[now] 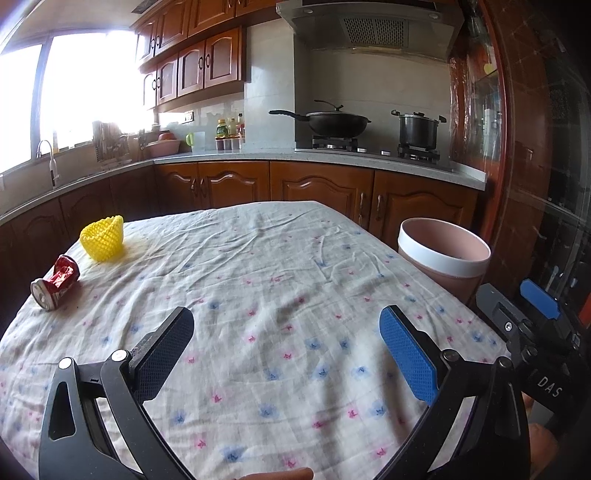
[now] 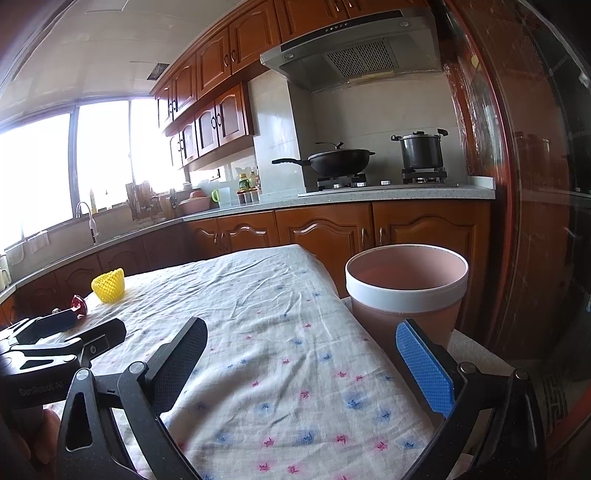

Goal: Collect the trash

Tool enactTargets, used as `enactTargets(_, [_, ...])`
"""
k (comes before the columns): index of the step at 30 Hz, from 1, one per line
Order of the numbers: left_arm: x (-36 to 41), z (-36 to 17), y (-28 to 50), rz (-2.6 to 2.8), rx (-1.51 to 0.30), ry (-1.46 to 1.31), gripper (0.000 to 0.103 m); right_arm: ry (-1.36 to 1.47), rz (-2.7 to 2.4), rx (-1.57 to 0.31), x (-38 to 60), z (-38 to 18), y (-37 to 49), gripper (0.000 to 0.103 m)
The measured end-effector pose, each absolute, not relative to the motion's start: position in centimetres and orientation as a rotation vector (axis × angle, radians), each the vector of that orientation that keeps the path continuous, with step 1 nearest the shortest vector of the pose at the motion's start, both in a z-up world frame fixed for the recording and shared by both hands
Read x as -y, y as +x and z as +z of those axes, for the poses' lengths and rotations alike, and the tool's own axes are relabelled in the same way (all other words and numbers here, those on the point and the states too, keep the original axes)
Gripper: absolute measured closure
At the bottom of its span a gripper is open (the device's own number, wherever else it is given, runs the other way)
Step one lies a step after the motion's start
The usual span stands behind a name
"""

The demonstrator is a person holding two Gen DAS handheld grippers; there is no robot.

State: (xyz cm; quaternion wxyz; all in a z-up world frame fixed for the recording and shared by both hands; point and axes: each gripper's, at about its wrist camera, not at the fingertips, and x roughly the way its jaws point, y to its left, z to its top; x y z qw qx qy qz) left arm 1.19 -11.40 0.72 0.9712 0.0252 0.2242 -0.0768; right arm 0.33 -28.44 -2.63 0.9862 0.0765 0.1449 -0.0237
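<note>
Both the left gripper (image 1: 286, 345) and right gripper (image 2: 301, 363) hover spread wide, empty; steer left toward the crushed red can (image 1: 55, 286) on the floral tablecloth (image 1: 258, 280), closing across its dented middle

A white cloth (image 1: 280, 280) with small blue and pink flowers covers the worktop, wrinkled; behind it run wooden cabinets (image 1: 314, 184) under a pale counter; on the stove sit a black wok (image 1: 338, 122) and a lidded steel pot (image 1: 418, 129); a range hood (image 1: 373, 29) hangs above; a faucet (image 1: 48, 157) stands by the bright window (image 1: 74, 88).
</note>
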Motion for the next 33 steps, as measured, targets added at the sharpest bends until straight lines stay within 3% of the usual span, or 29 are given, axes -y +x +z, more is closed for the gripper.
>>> enactTargets(33, [11.58, 0.67, 1.14, -0.161, -0.452, 0.052, 0.0, 0.165, -0.039, -0.296, 28.43, -2.4, 0.44, 0.0])
